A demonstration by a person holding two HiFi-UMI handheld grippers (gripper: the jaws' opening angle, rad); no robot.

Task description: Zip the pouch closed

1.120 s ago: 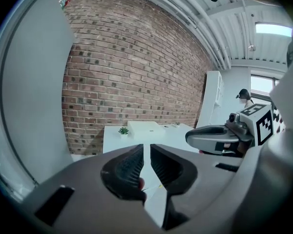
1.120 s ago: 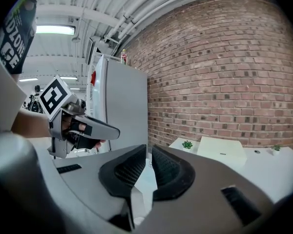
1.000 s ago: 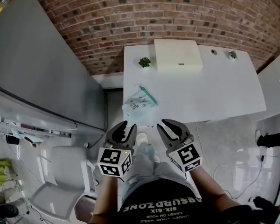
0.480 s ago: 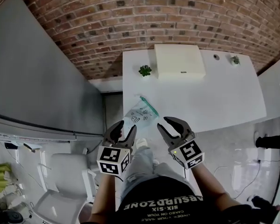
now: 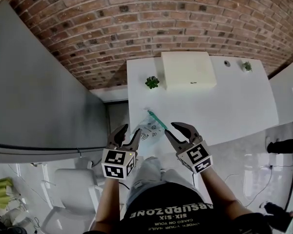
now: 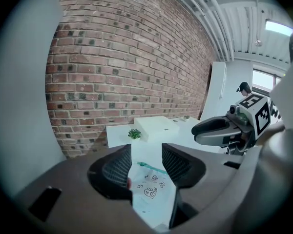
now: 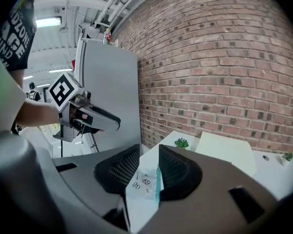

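Left gripper (image 5: 127,134) and right gripper (image 5: 174,131), jaws just spread wide (nothing gripped), flank the centre-frame pouch (image 5: 150,128), presumably to pin and zip it.

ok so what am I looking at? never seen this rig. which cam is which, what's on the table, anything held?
There is no robot here: a person holds a two-jaw tool in each hand. The head view comes from a camera on the person's head, looking steeply down. The left tool and right tool show near the bottom, each carrying a marker cube. The two gripper views come from cameras riding on each tool, looking along its jaws.

On the white table lie a pale printed pouch with a teal zipper, a cream box and two small potted plants.

Nothing is held. Both tools' jaws have just been opening and stand apart, empty. The pouch only shows through the gaps, on the table ahead.
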